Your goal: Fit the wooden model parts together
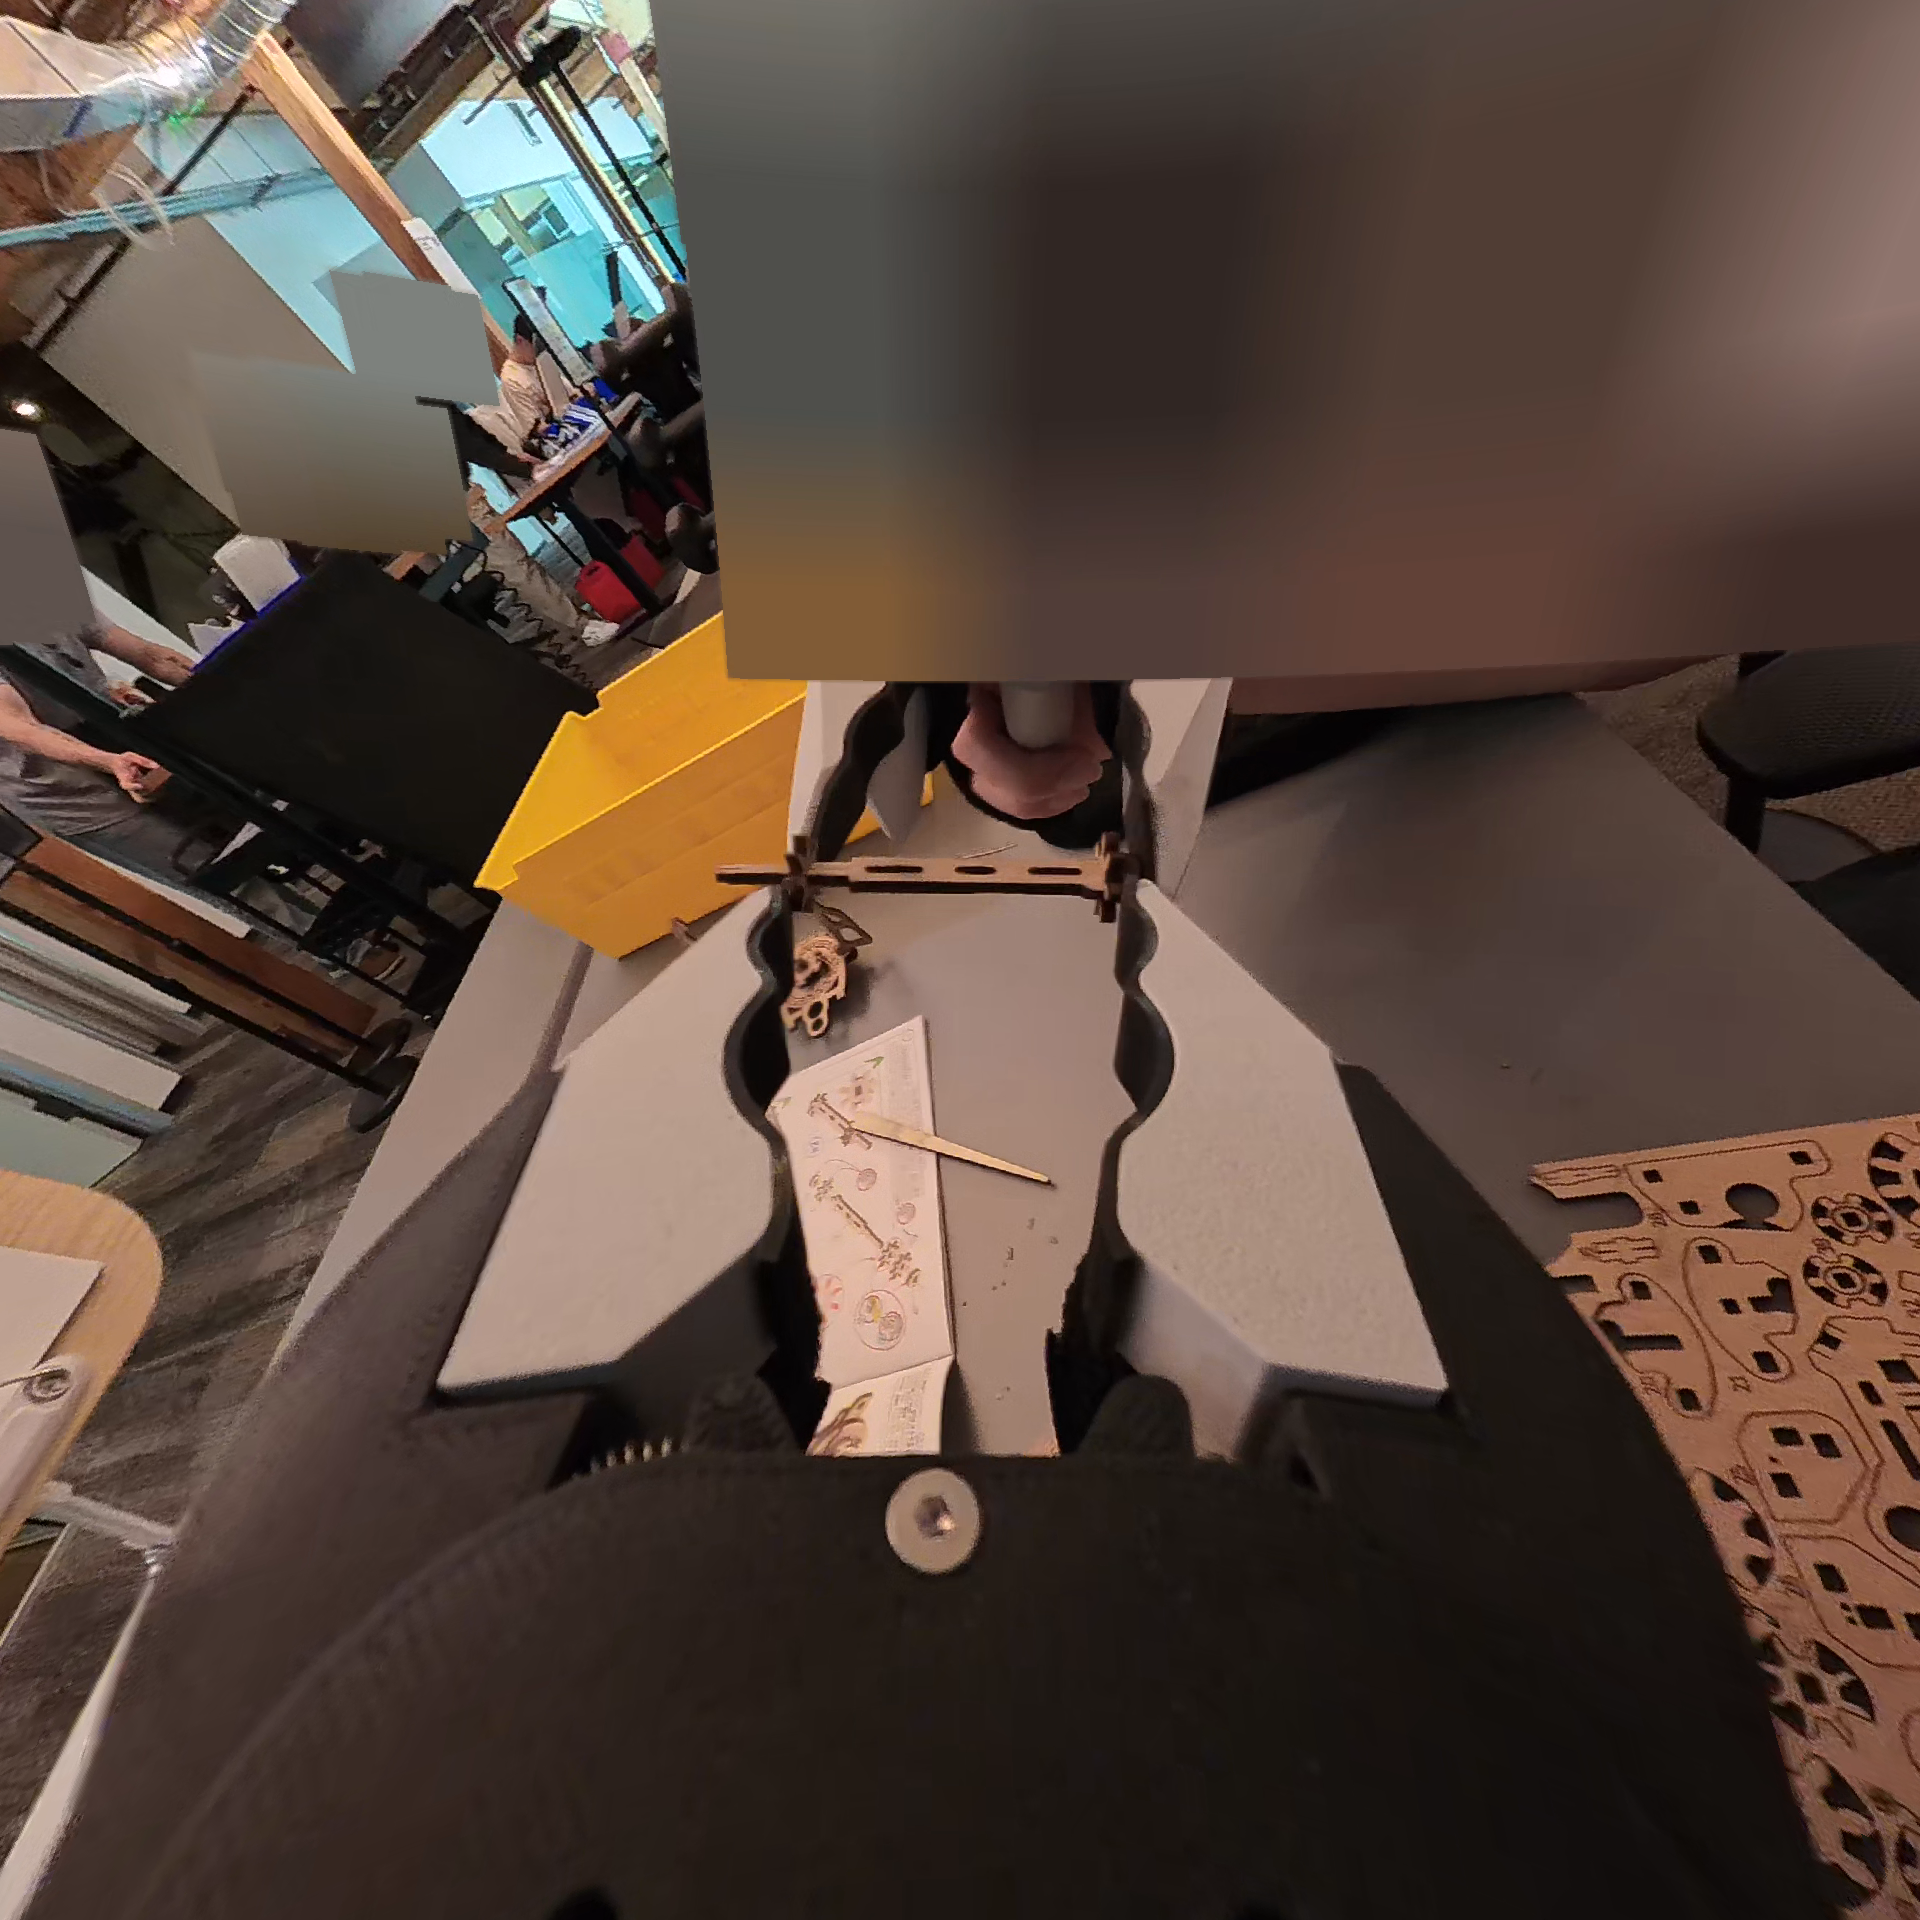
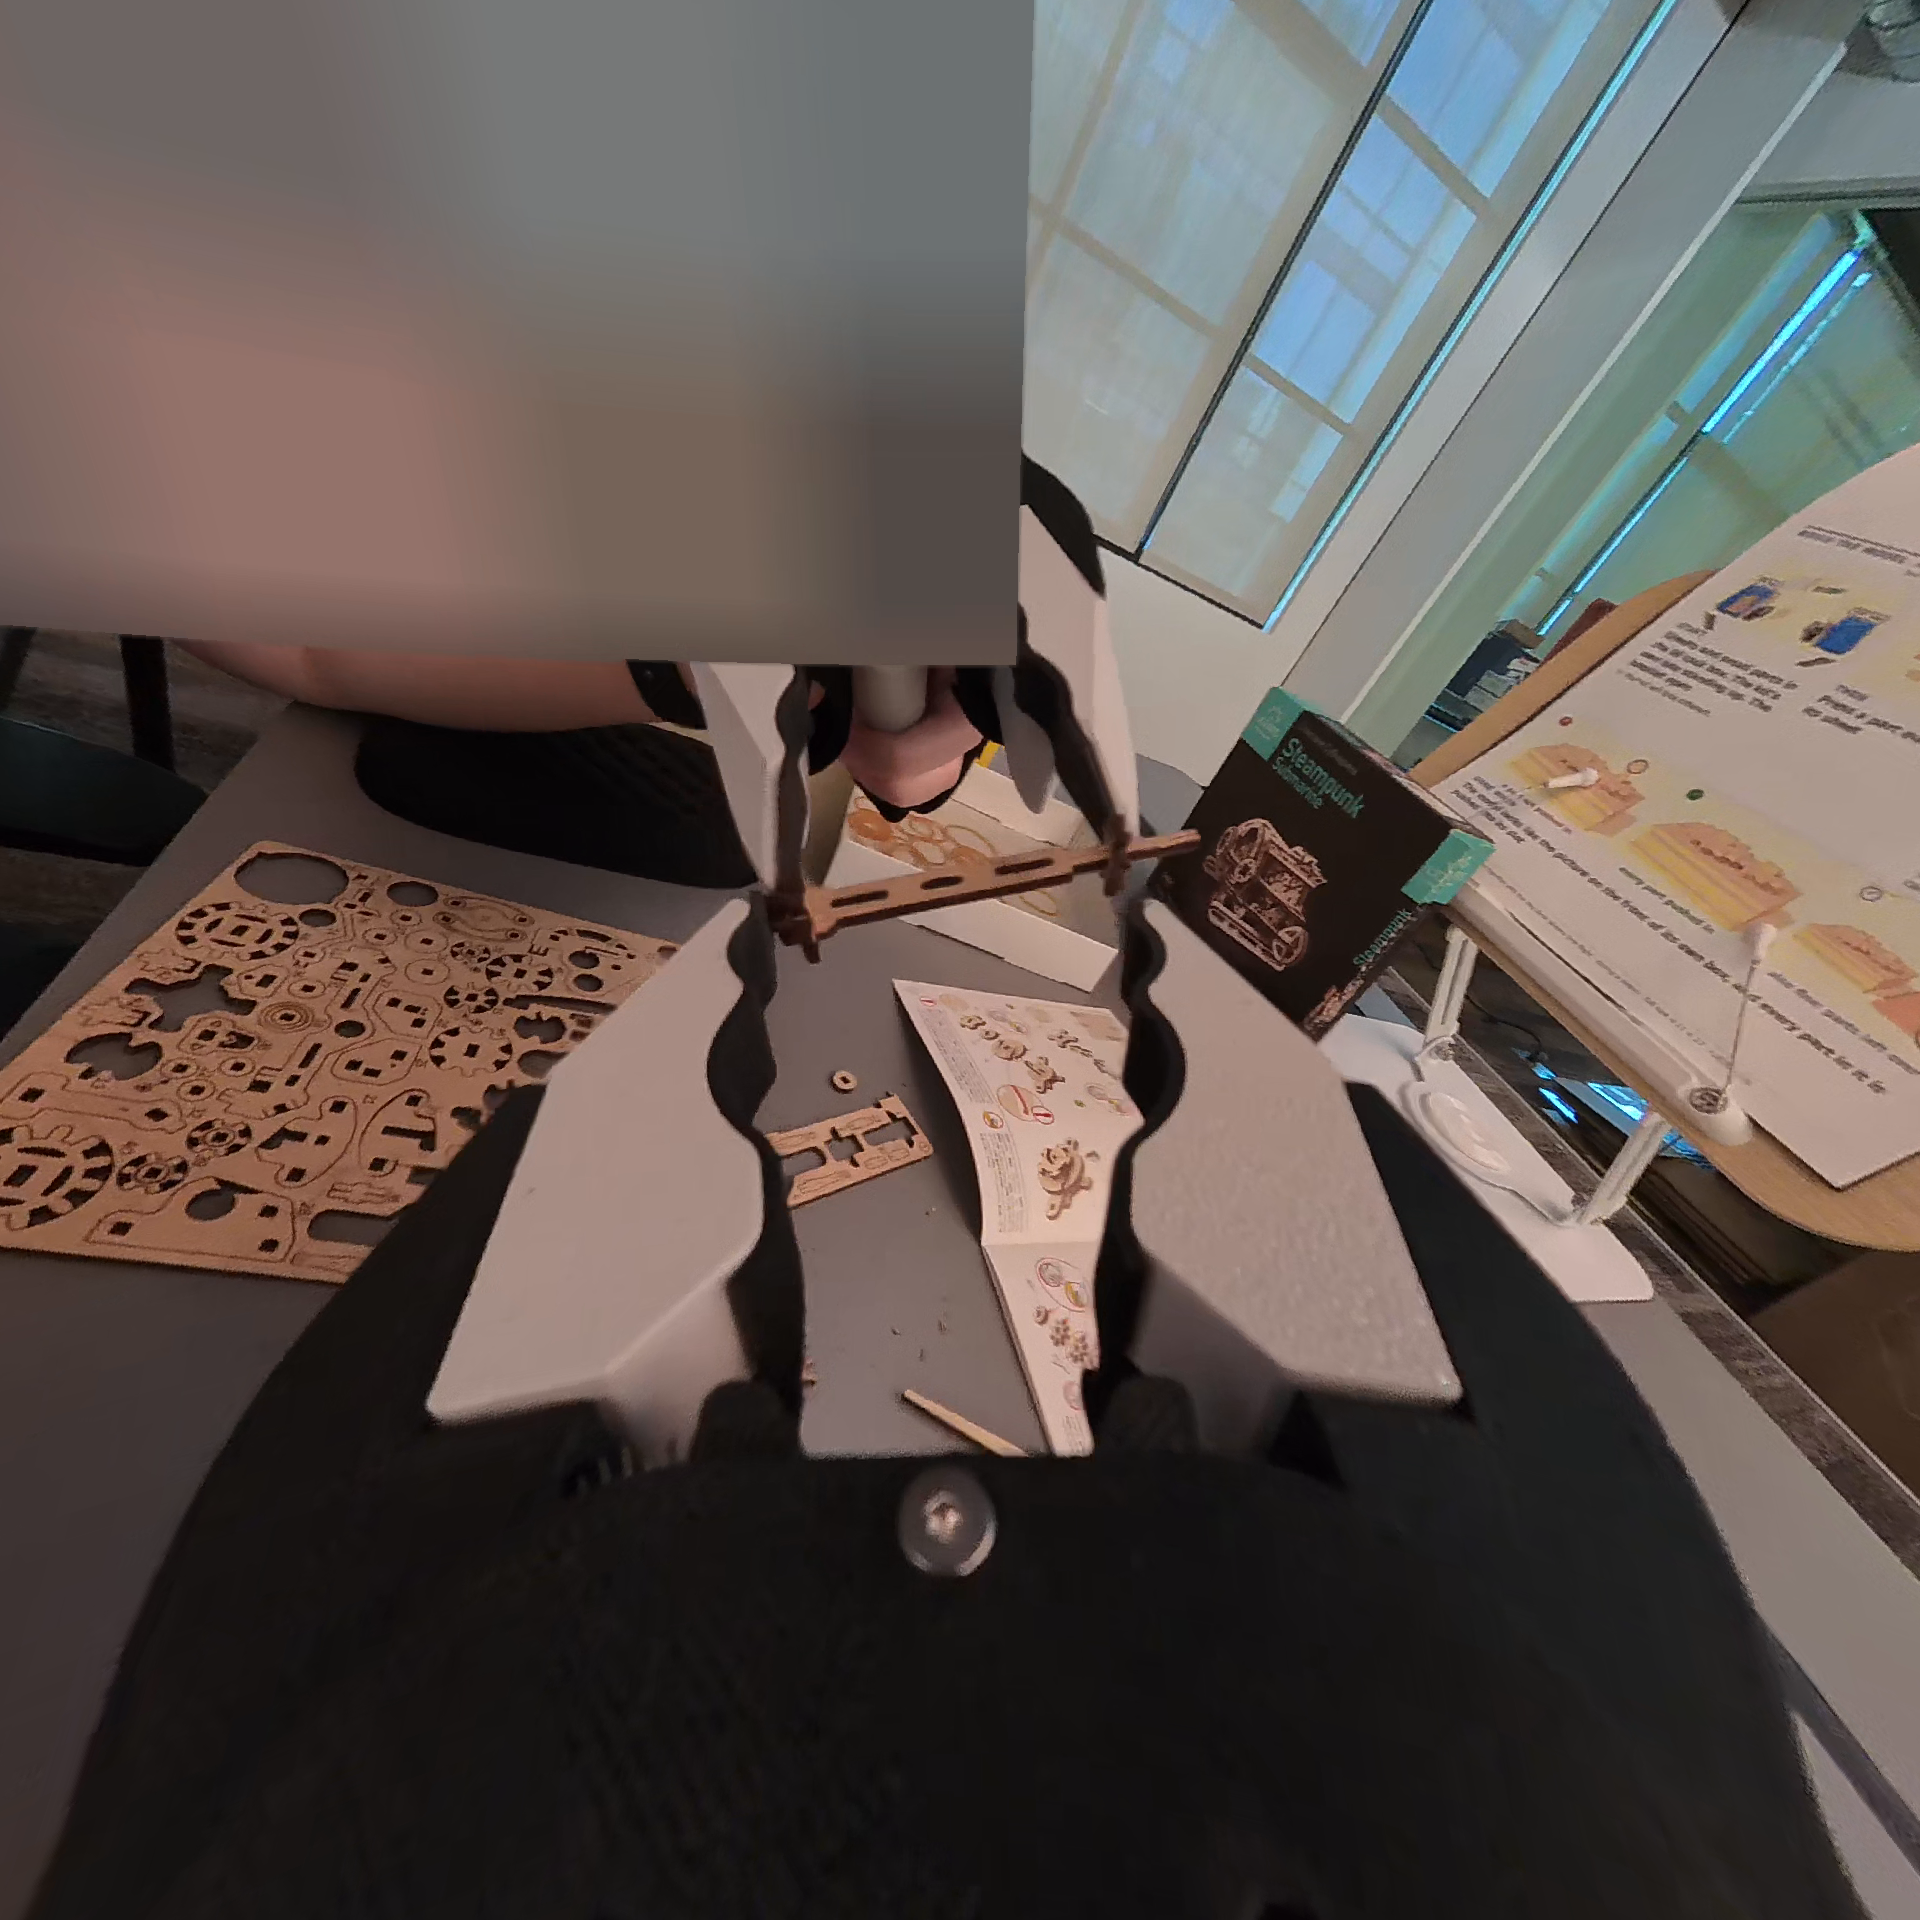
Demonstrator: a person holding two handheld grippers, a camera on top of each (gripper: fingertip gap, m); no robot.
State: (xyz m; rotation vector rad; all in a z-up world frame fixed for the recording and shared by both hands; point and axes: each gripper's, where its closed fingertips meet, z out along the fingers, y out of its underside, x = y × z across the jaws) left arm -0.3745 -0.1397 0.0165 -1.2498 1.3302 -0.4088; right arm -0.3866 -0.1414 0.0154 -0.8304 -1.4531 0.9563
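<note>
A dark slotted wooden bar [image 1: 956, 873] with a small cross piece near each end hangs level above the grey table [image 1: 1455, 935]. My left gripper [image 1: 951, 899] has its jaws set wide, with one fingertip against each cross piece, so it spans the bar's length. My right gripper [image 2: 951, 914] faces it from the other side at the same width, its tips at the same cross pieces on the bar [image 2: 935, 888]. The right gripper's fingers [image 1: 894, 769] reach down to the bar in the left wrist view. A hand holds each handle behind.
A laser-cut wooden parts sheet [image 2: 260, 1049] lies on the table, also in the left wrist view [image 1: 1766, 1403]. Below the bar are an instruction leaflet [image 1: 873, 1195], a thin wooden sliver [image 1: 951, 1148], a small assembled part [image 1: 821, 982] and a leftover frame piece [image 2: 852, 1148]. A yellow bin [image 1: 665, 800] and the kit box [image 2: 1320, 883] stand at the edges.
</note>
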